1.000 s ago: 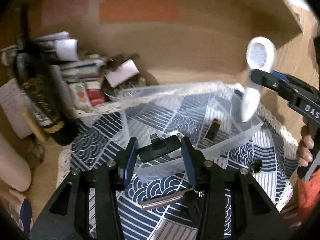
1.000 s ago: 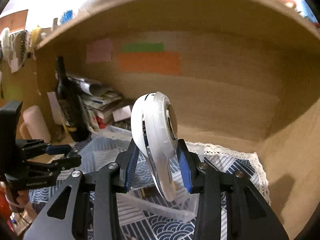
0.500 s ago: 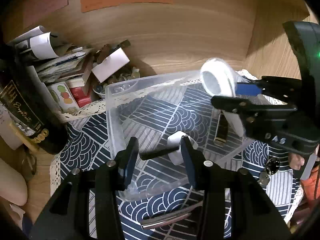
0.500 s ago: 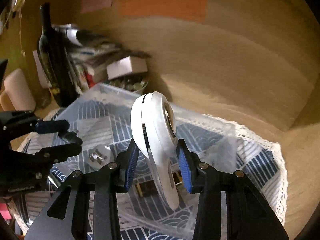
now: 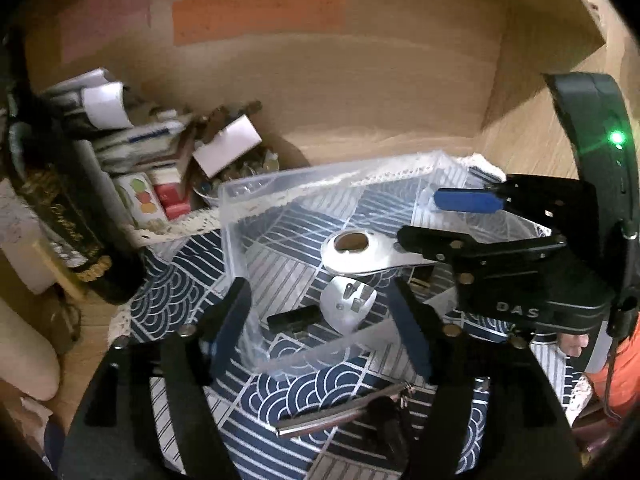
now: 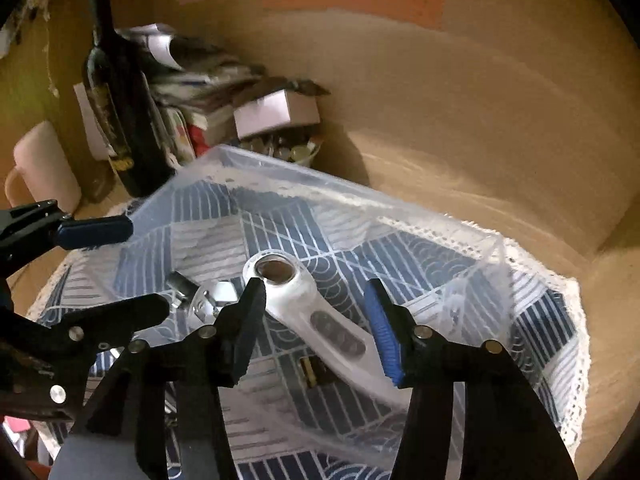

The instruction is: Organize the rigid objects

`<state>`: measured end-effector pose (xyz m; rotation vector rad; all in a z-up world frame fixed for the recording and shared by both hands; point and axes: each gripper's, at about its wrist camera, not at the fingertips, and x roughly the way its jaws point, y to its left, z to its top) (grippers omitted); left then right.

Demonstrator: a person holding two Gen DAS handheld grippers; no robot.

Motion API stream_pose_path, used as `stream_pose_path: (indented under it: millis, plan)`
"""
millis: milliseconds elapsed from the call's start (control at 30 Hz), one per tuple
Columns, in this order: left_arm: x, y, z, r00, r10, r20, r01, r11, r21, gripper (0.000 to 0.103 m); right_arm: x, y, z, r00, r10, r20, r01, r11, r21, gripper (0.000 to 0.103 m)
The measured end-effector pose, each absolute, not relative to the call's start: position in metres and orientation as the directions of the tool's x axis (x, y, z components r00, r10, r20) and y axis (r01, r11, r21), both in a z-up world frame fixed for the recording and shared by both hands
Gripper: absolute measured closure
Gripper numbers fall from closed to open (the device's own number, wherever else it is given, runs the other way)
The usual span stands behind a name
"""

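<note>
Two claws: both spread wide, neither holding anything.
Right claw [image 6: 316, 320]: poised over the clear bin [image 6: 400, 208], jaws parted either side of the white handheld device [image 6: 316, 320], not touching it.
White handheld device: lies flat on the bin floor, round head with dark opening toward the far wall, handle toward the right claw.
Left claw [image 5: 320, 320]: hovers at the bin's near wall, jaws apart.
Black stick [image 5: 294, 317]: rests on the bin floor between the left claw's fingers.
White plug adapter [image 5: 346, 302]: inside the bin, prongs up, just beside the black stick.
Dark small item [image 6: 316, 372]: partly hidden under the device handle; kind unclear.
Outside bin: metal bar [image 5: 340, 412] on the patterned cloth [image 5: 176, 292].
Surface clutter: wine bottle [image 6: 120, 112], paper stack [image 5: 132, 136], far left.
Step in hand: release complete, by the look of it.
Next move: lift clear of the bin walls, then approach the metal bar.
</note>
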<state>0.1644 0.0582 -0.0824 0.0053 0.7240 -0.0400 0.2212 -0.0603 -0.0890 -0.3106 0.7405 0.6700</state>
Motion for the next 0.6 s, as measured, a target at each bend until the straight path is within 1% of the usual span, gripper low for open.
stream_pose_path:
  millis: [67, 167, 200, 267, 433, 467, 600]
  plan:
    - [0.155, 0.060, -0.076, 0.761, -0.032, -0.648, 0.029, 0.999, -0.015, 0.017, 0.213, -0.068, -0.080, 0.564, 0.463, -0.683, -0.655, 0.755, -0.030, 0.047]
    - [0.140, 0.063, -0.069, 0.779, -0.017, -0.627, 0.008, 1.000, -0.017, 0.008, 0.201, -0.079, -0.067, 0.604, 0.472, -0.642, -0.639, 0.768, -0.037, 0.039]
    - [0.134, 0.063, -0.069, 0.783, -0.010, -0.622, 0.001, 1.000, -0.014, 0.008, 0.195, -0.085, -0.063, 0.615, 0.475, -0.629, -0.634, 0.773, -0.037, 0.037]
    - [0.127, 0.064, -0.069, 0.783, -0.006, -0.622, -0.001, 1.000, -0.011, 0.007, 0.187, -0.096, -0.056, 0.634, 0.479, -0.607, -0.621, 0.783, -0.032, 0.031]
    - [0.111, 0.061, -0.084, 0.766, 0.006, -0.643, -0.012, 1.000, -0.006, 0.007, 0.162, -0.125, -0.049, 0.686, 0.459, -0.564, -0.573, 0.819, -0.033, 0.025]
    - [0.108, 0.060, -0.089, 0.759, 0.002, -0.651, -0.009, 1.000, -0.008, 0.007, 0.158, -0.130, -0.051, 0.692, 0.451, -0.564, -0.563, 0.826, -0.031, 0.023]
    - [0.097, 0.056, -0.105, 0.733, -0.008, -0.680, 0.001, 1.000, -0.011, 0.007, 0.149, -0.150, -0.066, 0.689, 0.425, -0.587, -0.525, 0.851, 0.000, 0.021]
